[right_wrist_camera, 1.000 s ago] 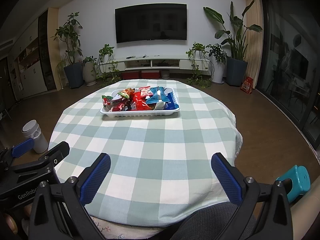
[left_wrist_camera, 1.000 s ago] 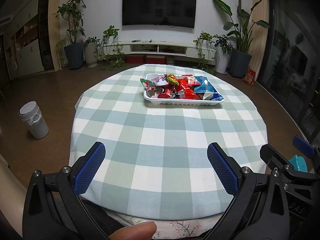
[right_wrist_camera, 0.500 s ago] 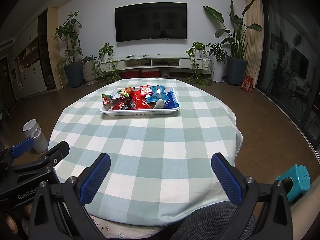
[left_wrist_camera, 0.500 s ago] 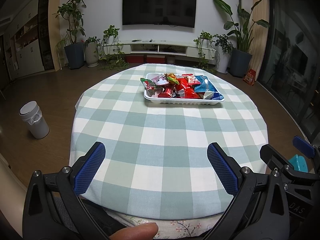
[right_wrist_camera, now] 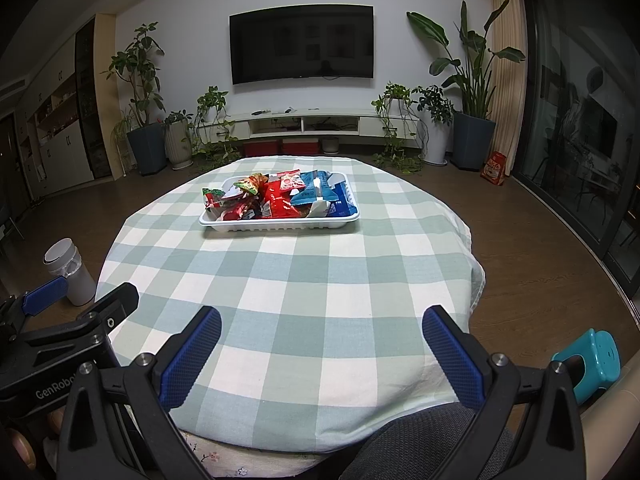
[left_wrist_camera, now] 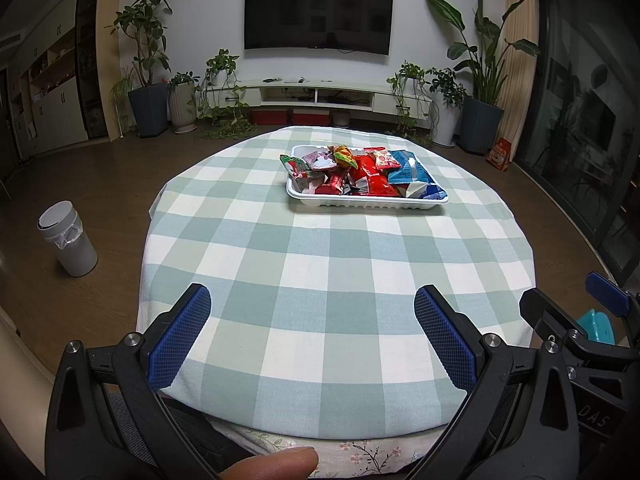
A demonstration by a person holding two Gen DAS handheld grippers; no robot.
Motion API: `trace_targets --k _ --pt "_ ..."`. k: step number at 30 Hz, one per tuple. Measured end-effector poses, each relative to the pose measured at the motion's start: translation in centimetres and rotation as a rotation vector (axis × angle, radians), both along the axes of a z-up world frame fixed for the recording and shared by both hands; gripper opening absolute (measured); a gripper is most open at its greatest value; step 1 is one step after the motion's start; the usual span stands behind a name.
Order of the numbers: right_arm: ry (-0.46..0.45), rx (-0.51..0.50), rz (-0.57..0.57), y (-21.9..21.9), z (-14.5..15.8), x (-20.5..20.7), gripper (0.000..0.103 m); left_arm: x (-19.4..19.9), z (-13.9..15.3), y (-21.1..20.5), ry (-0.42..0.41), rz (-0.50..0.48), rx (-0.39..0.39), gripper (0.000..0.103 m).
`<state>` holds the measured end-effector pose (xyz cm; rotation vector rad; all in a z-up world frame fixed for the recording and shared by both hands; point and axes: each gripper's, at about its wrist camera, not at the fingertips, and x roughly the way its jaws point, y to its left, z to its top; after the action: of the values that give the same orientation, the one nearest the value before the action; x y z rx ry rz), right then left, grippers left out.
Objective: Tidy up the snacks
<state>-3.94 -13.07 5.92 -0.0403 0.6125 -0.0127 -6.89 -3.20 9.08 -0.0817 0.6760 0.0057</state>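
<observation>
Checked tablecloth (left_wrist_camera: 320, 264), snack tray (left_wrist_camera: 366, 200) far beyond both spread-wide grippers (left_wrist_camera: 312, 336).

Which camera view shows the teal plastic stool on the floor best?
The right wrist view: the teal stool shows its top and a leg beside the table. In the left wrist view the stool is mostly hidden behind the right gripper.

A dark television (left_wrist_camera: 319, 15) hangs on the wall above a low white cabinet (left_wrist_camera: 316, 96), potted plants (left_wrist_camera: 147, 80) flanking it; a white bin (left_wrist_camera: 68, 239) stands on the wooden floor.
</observation>
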Motion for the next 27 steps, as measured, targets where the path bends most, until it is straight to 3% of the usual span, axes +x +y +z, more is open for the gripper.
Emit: trace_targets --k 27 --pt "0.004 0.0 -0.001 -0.06 0.28 0.0 0.103 -0.02 0.04 -0.06 0.001 0.0 0.001 0.103"
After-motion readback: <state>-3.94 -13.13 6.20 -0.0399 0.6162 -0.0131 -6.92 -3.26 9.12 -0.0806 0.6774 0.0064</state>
